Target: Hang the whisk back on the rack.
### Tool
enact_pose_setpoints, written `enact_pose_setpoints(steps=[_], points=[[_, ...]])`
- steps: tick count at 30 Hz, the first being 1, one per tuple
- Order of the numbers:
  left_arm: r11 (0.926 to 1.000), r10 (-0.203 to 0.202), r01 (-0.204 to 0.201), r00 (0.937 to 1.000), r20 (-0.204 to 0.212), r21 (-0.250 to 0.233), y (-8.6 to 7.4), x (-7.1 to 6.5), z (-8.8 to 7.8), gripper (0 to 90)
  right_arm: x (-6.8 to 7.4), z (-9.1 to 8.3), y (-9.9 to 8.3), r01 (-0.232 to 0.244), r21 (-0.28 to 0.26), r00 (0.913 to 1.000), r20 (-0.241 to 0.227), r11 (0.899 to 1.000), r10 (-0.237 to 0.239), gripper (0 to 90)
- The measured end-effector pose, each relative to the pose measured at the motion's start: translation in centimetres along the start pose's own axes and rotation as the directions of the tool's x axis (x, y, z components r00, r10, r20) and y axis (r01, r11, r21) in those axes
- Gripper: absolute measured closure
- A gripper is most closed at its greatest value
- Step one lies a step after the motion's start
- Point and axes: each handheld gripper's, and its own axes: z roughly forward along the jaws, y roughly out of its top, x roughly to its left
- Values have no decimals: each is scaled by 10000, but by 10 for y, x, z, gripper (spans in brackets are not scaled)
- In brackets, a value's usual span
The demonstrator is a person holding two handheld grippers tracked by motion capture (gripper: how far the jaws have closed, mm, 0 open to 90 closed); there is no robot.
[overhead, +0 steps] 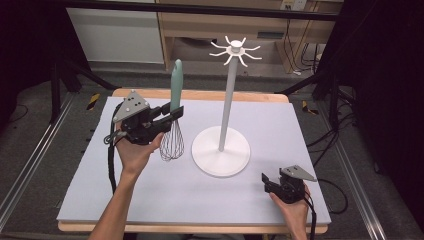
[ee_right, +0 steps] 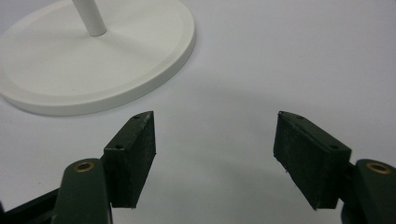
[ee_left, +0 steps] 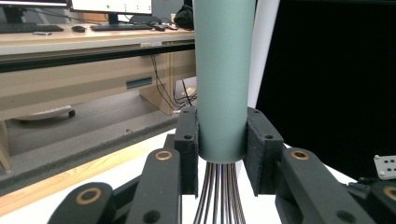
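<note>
High view showed the left gripper (overhead: pixel 172 114) pinching the whisk (overhead: pixel 173 125) upright beside the white stand (overhead: pixel 221 150); the right gripper (overhead: pixel 266 181) rested spread on the bench (overhead: pixel 150 195).

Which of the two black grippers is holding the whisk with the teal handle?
The left gripper: its jaws clamp the teal-handled wire whisk upright. The right gripper rests open and empty near the white stand.

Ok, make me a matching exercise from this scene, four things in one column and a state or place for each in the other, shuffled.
1 whisk
2 white stand
3 left tool
4 right tool

a jaws apart, nothing between them
b upright in the middle of the table
c shut on the green handle
d held upright, wires pointing down

Pairs: 1-d, 2-b, 3-c, 4-a
</note>
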Motion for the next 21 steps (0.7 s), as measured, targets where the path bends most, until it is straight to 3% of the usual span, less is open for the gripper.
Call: enact_pose_setpoints(steps=[21], points=[[9999, 154, -153, 9995, 278, -34, 20, -6, 21, 686, 1, 0, 1, 24, -39, 10000, 18, 10000, -24, 293]])
